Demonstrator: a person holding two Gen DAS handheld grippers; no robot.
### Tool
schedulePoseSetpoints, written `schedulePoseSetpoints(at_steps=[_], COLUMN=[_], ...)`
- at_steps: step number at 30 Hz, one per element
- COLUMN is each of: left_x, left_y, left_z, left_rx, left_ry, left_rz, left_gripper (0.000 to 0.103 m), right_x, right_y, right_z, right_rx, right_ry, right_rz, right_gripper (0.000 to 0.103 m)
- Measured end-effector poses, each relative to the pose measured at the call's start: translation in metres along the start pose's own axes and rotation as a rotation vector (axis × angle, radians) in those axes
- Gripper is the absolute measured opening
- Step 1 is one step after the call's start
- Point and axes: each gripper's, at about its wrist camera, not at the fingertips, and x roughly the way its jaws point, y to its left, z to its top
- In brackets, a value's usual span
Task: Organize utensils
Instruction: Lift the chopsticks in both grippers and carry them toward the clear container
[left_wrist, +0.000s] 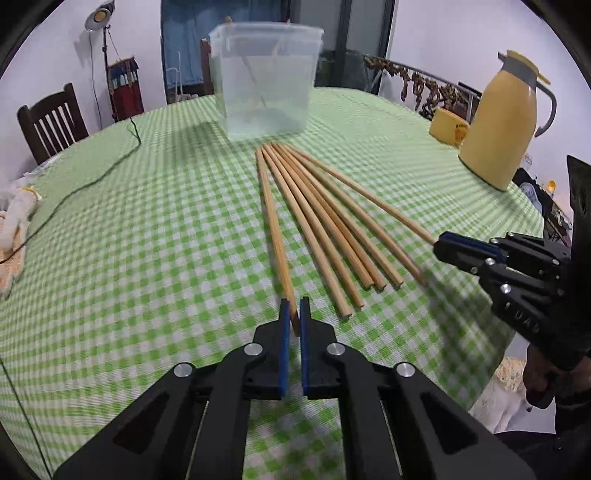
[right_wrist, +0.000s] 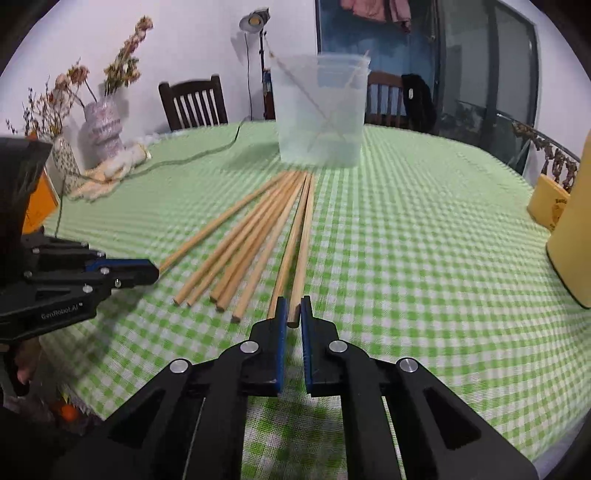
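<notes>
Several wooden chopsticks (left_wrist: 325, 221) lie fanned out on the green checked tablecloth (left_wrist: 147, 258), their far tips near a clear plastic tub (left_wrist: 264, 79) that holds a few chopsticks. My left gripper (left_wrist: 294, 314) is shut on the near end of the leftmost chopstick (left_wrist: 271, 221). My right gripper (right_wrist: 293, 314) is shut on the near end of the rightmost chopstick (right_wrist: 304, 236). The right gripper also shows in the left wrist view (left_wrist: 465, 251), the left gripper in the right wrist view (right_wrist: 122, 271). The fan (right_wrist: 251, 236) and tub (right_wrist: 321, 110) show in the right wrist view.
A yellow thermos jug (left_wrist: 498, 118) and a yellow tin (left_wrist: 448, 127) stand at the right. A black cable (left_wrist: 92, 181) runs across the left. A cloth (left_wrist: 14, 221) lies at the left edge. A vase of dried flowers (right_wrist: 101, 118) and chairs (right_wrist: 194, 101) stand behind.
</notes>
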Motion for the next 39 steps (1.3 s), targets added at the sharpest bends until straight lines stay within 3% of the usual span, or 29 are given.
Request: schedulePoseSetpoints(at_steps=[10, 17, 20, 22, 24, 26, 27, 30, 32, 33, 34, 35, 39], left_x=[-0.067, -0.111, -0.105, -0.086, -0.067, -0.053, -0.043, -0.016, -0.012, -0.010, -0.008, -0.007, -0.010], left_y=[0.011, 0.008, 0.014, 0.018, 0.014, 0.011, 0.010, 0.010, 0.012, 0.011, 0.011, 0.012, 0.012], left_z=[0.028, 0.055, 0.059, 0.045, 0.020, 0.003, -0.005, -0.016, -0.014, -0.014, -0.013, -0.011, -0.011], left_rx=[0.021, 0.106, 0.101, 0.054, 0.040, 0.017, 0.010, 0.008, 0.011, 0.017, 0.024, 0.029, 0.045], left_ry=[-0.133, -0.232, -0.163, -0.078, 0.009, 0.059, 0.088, 0.151, 0.143, 0.143, 0.148, 0.148, 0.155], left_rz=[0.014, 0.083, -0.032, -0.045, -0.084, -0.099, -0.095, -0.055, -0.038, -0.031, -0.027, -0.011, 0.008], left_gripper=[0.000, 0.000, 0.000, 0.000, 0.011, 0.049, 0.050, 0.049, 0.044, 0.037, 0.017, 0.005, 0.002], right_x=[-0.042, -0.062, -0.067, -0.068, -0.066, -0.061, -0.058, -0.056, -0.058, -0.059, -0.060, -0.060, -0.058], right_y=[-0.002, -0.004, -0.008, -0.009, -0.011, -0.016, -0.019, -0.018, -0.015, -0.016, -0.017, -0.018, -0.023], right_z=[0.037, 0.058, 0.061, 0.056, 0.049, 0.041, 0.037, 0.028, 0.024, 0.023, 0.021, 0.020, 0.018], right_rx=[-0.096, -0.139, -0.140, -0.139, -0.129, -0.098, -0.076, -0.069, -0.074, -0.072, -0.064, -0.059, -0.034], right_ry=[-0.137, -0.176, -0.183, -0.180, -0.170, -0.150, -0.137, -0.125, -0.128, -0.132, -0.133, -0.134, -0.134], right_rz=[-0.025, -0.034, -0.037, -0.042, -0.043, -0.030, -0.018, -0.013, -0.015, -0.014, -0.009, -0.010, 0.001], right_gripper=[0.007, 0.007, 0.007, 0.007, 0.007, 0.007, 0.007, 0.007, 0.007, 0.007, 0.007, 0.007, 0.007])
